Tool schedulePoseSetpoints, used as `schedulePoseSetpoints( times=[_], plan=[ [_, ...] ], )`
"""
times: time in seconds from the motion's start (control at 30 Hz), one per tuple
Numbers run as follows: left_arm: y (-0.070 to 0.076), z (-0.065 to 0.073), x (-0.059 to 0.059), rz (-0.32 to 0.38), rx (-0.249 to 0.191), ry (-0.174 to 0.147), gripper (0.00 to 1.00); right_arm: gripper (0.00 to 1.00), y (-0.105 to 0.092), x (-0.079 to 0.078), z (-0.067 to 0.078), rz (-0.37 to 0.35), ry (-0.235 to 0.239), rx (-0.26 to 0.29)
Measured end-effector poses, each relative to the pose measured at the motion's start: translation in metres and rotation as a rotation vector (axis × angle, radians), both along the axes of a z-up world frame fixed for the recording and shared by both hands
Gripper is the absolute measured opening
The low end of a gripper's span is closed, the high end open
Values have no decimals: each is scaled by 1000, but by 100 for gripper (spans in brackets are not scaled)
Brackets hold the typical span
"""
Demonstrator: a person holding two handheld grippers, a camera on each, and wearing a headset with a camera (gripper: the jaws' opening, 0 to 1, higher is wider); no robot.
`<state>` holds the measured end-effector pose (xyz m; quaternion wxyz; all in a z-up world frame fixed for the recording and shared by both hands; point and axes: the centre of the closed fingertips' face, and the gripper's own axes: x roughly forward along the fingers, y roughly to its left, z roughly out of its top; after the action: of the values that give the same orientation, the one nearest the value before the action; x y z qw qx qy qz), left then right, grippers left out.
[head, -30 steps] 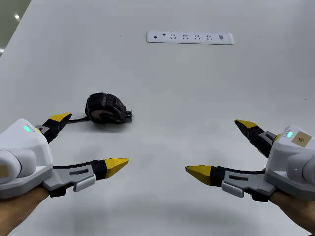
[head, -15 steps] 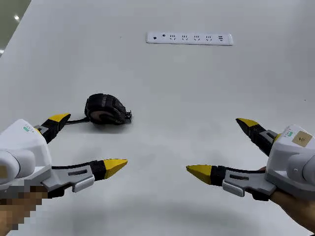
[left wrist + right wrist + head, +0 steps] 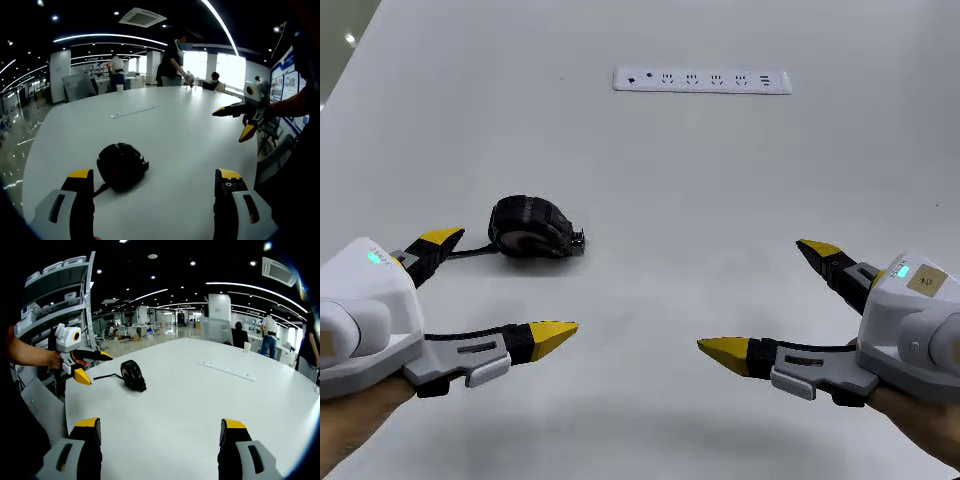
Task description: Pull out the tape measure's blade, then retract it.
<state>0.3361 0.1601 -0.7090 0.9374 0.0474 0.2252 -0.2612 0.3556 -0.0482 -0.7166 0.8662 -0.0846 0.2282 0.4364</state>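
Plainly nearer: left tongs point(image 3: 498, 286), spread wide and empty.
Tape measure point(image 3: 530, 226): lay on the tabletop point(image 3: 670, 180) just ahead of them, blade end facing right.
Right tongs point(image 3: 768, 298): stood wide too, well apart.

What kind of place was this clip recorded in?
Probably a large open-plan office or workshop: a big white table with a power strip on it, storage shelves along one side, and people standing by other desks farther back.

You're facing a black tape measure point(image 3: 532, 227) on a white table point(image 3: 670, 180), holding a yellow-tipped left gripper point(image 3: 502, 285) and right gripper point(image 3: 765, 297)
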Motion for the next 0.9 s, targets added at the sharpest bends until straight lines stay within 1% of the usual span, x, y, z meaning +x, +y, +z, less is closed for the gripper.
schedulePoseSetpoints(
  times=[0.07,0.17,0.37,0.43,0.5,0.57,0.73,0.9],
  plan=[
    [0,-1,2,-2,0,2,99,99,0,1,0,4,6,2],
    [1,-2,4,-7,1,8,99,99,0,3,-3,12,9,-10],
    [4,-6,8,-20,6,27,99,99,1,6,-9,40,26,-28],
    [6,-8,10,-23,12,31,99,99,3,6,-10,54,34,-31],
    [7,-10,11,-29,17,37,99,99,6,7,-11,74,22,-32],
    [8,-11,13,-38,25,40,99,99,8,8,-12,88,31,-33],
    [8,-16,15,-75,54,51,99,99,13,13,-17,111,38,-44],
    [10,-18,21,-95,66,59,99,99,17,19,-19,129,37,-50]
  ],
)
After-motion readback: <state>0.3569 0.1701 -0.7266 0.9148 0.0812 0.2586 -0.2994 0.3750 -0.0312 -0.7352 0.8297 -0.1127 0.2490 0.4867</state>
